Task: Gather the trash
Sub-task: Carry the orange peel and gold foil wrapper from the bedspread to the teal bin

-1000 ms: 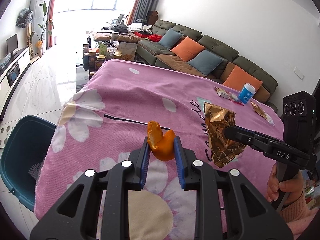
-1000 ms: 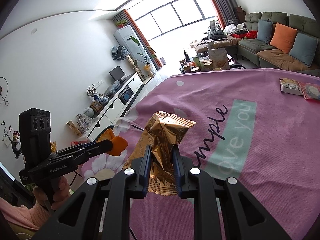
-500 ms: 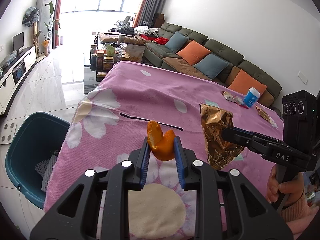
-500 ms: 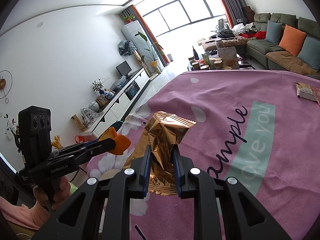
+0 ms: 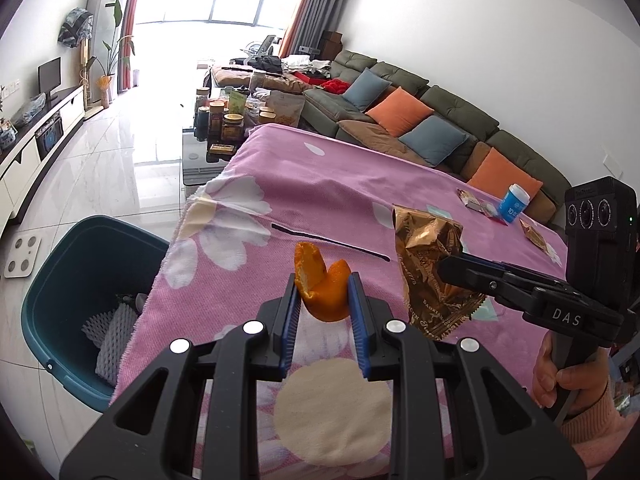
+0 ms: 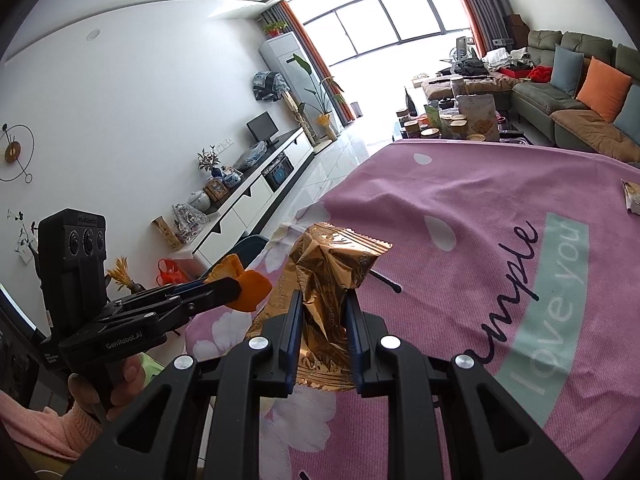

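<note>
Here, left tool (image 5: 323,298) pinches orange peel (image 5: 322,288).

One orange peel (image 5: 324,292), one gold wrapper (image 5: 430,276), one bin (image 5: 60,280).

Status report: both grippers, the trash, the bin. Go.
Left gripper shut on orange peel. Right gripper shut on gold wrapper. Both over the pink cloth. Teal bin open beside table, nothing blocking.
</note>
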Tool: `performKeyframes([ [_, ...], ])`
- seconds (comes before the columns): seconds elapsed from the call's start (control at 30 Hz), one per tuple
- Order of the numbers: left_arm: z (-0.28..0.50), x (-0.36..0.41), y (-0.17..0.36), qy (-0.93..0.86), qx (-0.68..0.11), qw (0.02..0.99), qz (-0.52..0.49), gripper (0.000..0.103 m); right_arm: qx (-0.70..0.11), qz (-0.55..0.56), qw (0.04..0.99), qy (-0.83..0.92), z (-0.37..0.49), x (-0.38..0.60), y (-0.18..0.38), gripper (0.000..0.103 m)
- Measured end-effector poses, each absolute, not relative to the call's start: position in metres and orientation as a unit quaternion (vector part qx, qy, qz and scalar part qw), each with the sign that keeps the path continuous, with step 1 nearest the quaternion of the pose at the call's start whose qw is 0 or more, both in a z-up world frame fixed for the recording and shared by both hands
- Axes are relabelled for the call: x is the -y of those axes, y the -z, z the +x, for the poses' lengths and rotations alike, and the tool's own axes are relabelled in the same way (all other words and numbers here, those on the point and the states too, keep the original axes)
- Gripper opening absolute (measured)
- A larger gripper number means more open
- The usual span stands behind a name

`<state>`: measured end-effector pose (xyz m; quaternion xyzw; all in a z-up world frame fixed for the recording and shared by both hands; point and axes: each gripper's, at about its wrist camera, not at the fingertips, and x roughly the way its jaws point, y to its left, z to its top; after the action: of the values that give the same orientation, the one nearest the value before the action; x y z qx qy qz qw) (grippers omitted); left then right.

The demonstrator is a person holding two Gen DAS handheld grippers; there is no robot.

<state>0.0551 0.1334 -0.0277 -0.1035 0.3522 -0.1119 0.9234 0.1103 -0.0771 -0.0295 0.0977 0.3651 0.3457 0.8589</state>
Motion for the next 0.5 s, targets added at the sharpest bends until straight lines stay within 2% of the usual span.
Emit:
performKeyframes([
  [0.5, 0.046, -0.155, 0.027, 0.092, -0.347, 0.926, -0.115, 0.024, -0.37, 0.085, 0.849, -0.367, 0.113, 0.049, 0.028, 0.019],
])
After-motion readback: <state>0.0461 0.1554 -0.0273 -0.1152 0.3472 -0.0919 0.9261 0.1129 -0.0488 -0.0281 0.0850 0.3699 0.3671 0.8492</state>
